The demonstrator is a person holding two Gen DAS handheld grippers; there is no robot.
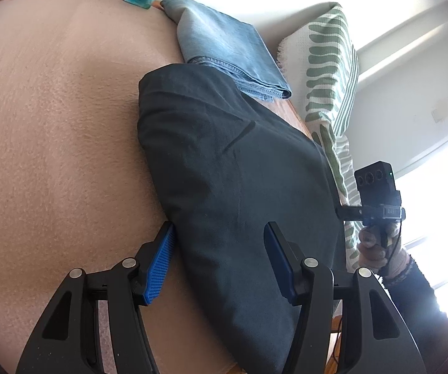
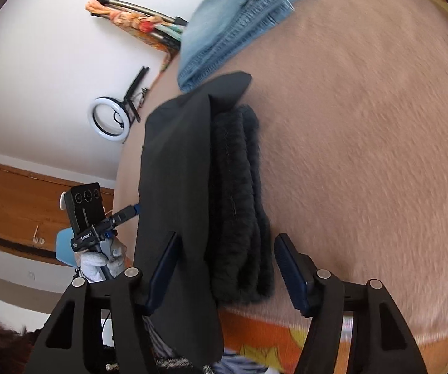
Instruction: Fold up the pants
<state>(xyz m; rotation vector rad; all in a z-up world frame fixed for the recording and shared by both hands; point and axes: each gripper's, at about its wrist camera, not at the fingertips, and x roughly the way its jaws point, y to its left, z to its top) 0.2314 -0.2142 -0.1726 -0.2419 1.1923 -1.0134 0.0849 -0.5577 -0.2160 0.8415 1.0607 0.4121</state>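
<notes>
So both grippers, left gripper (image 1: 219,261) and right gripper (image 2: 225,272), have jaws wide open around the dark pants (image 1: 224,168), gripping nothing. Only the right view shows the stacked folded edge (image 2: 239,205); the left shows a leaf-print towel (image 1: 330,71).

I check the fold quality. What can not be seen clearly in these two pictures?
- Dark pants: near end cut off by the left wrist view's bottom edge, behind the left gripper.
- Their underside: hidden in both views.
- Blanket: blurred in the right wrist view.
- Jeans: cut off by the top edge there.

Left gripper (image 1: 219,243), jaws apart, straddles folded dark pants (image 1: 224,171) beside folded jeans (image 1: 224,43).
</notes>
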